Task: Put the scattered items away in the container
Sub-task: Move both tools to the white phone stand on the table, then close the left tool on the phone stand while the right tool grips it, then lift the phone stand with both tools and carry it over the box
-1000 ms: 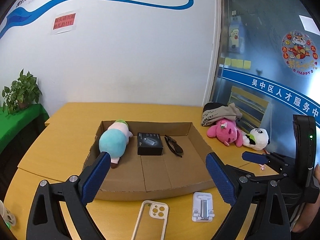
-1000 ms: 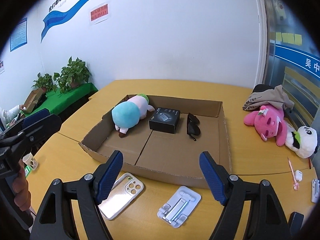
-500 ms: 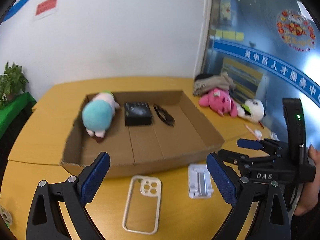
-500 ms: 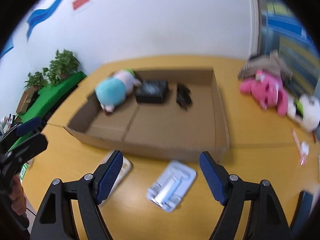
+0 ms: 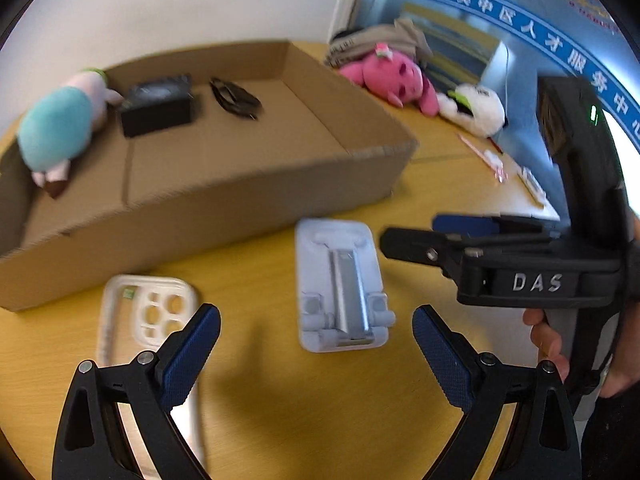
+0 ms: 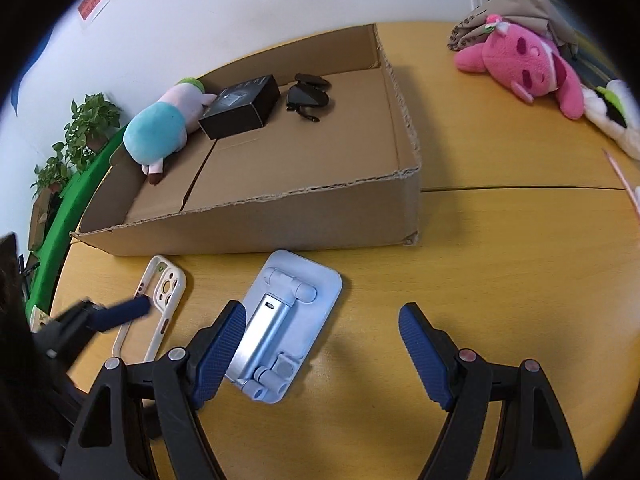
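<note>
A shallow cardboard box [image 5: 240,200] [image 6: 300,220] lies on the yellow table, holding a teal plush [image 6: 160,132], a black box [image 6: 240,106] and dark sunglasses [image 6: 308,96]. In front of it lie a pale phone stand [image 5: 340,284] [image 6: 284,320] and a white phone case [image 5: 140,320] [image 6: 160,300]. My left gripper [image 5: 316,314] hangs open low over the table, with the stand between and just beyond its fingers. My right gripper [image 6: 322,314] is open too, its left pad [image 6: 218,352] over the stand's left edge. Neither touches anything.
A pink plush [image 6: 520,60] and a panda plush [image 5: 476,108] lie on the table right of the box, with folded cloth [image 6: 520,4] behind them. Pens and small white items [image 5: 496,160] sit near the right edge. Green plants [image 6: 80,128] stand at far left.
Both grippers have sunk and tipped down towards the table in front of the box. The stand and case now fill the lower views. Jaw width looks unchanged.
</note>
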{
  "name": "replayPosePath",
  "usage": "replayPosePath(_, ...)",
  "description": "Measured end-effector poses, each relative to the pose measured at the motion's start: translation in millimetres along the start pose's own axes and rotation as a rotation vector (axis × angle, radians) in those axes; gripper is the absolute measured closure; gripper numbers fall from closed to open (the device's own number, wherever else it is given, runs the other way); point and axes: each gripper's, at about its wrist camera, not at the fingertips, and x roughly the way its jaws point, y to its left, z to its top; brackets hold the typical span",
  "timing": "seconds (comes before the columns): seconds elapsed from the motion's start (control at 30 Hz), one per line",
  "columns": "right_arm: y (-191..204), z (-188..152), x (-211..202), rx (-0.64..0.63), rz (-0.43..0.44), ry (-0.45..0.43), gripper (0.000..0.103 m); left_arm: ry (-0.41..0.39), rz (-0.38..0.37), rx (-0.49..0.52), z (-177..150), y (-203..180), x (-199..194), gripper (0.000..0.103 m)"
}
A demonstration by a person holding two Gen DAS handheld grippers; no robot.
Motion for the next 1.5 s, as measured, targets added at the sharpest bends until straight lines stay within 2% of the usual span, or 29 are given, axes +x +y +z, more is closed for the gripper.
replayPosePath(0.1, 0, 0, 13, -0.008, 0.027, 0.032, 0.024, 0.043, -0.010, 0.002, -5, -6, 20, 0.006)
replayPosePath(0.17, -2, 0, 21, 0.002, 0.041, 0.042, 0.024, 0.074, -0.014, 0.009, -7, -10, 30, 0.015)
replayPosePath(0.2, -3, 1, 26, 0.004, 0.046, 0.047, 0.024, 0.081, -0.011, 0.017, -8, -12, 34, 0.017)
replayPosePath(0.27, -1, 3, 32, -0.012, 0.039, 0.054, 0.024, 0.072, 0.026, 0.049, -9, -18, 38, 0.017)
replayPosePath(0.4, 13, 3, 45, -0.101, 0.002, 0.044, 0.024, 0.065, 0.053, 0.056, -8, -19, 38, 0.023)
replayPosePath(0.47, 21, 1, 48, -0.148, -0.025, 0.029, 0.024, 0.065, 0.046, 0.075, -10, -22, 36, 0.031)
replayPosePath(0.6, 27, -4, 49, -0.176, -0.044, -0.001, 0.024, 0.065, 0.066, 0.108, -16, -26, 32, 0.032)
replayPosePath(0.67, 28, -7, 46, -0.178, -0.029, -0.009, 0.033, 0.062, 0.061, 0.110, -19, -27, 29, 0.032)
replayPosePath(0.8, 30, -14, 41, -0.164, -0.027, -0.018, 0.034, 0.056, 0.068, 0.121, -28, -30, 24, 0.032)
replayPosePath(1.0, 30, -19, 32, -0.112, 0.021, -0.027, 0.043, 0.046, 0.100, 0.127, -43, -34, 10, 0.033)
replayPosePath(1.23, 56, -12, 3, -0.158, 0.012, -0.097, 0.045, -0.044, 0.141, 0.133, -46, -36, -27, 0.034)
replayPosePath(1.5, 104, 24, -50, -0.253, 0.007, -0.232, 0.048, -0.197, 0.173, 0.103, -22, -22, -89, 0.034)
